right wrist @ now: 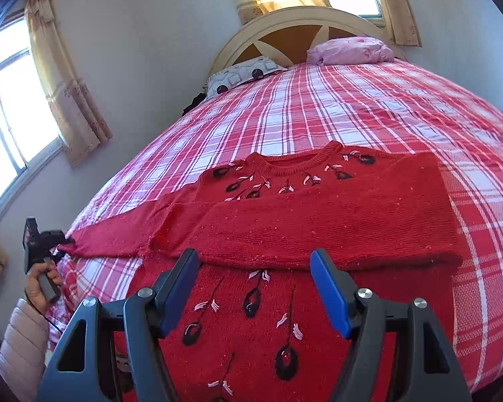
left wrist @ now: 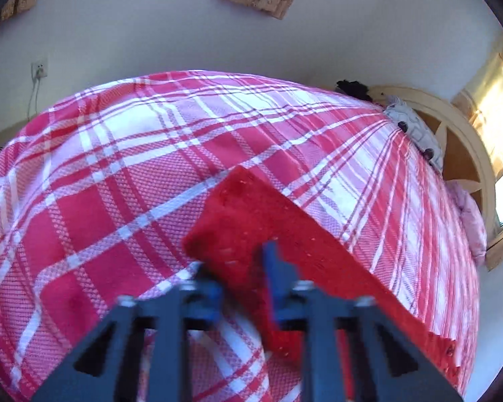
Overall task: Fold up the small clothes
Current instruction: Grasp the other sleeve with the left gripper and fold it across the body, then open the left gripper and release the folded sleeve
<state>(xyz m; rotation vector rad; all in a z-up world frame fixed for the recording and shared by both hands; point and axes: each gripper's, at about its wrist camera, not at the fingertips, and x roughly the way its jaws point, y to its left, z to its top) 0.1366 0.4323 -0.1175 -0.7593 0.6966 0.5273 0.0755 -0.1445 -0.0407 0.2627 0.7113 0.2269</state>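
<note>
A red knit sweater [right wrist: 318,221] with black and white embroidery lies on the plaid bed. Its right sleeve is folded across the chest; its left sleeve [right wrist: 117,234] stretches out to the left. My left gripper [left wrist: 241,268] is shut on the cuff end of that left sleeve [left wrist: 251,214]; it also shows in the right wrist view [right wrist: 45,243], at the bed's left edge. My right gripper [right wrist: 255,288] is open and empty, hovering over the sweater's lower body.
The bed has a red and white plaid cover [right wrist: 352,114]. A patterned pillow [right wrist: 241,75] and a pink pillow [right wrist: 352,50] lie by the headboard [right wrist: 285,23]. Curtained windows [right wrist: 13,100] are on the left wall. A wall socket [left wrist: 38,70] shows beyond the bed.
</note>
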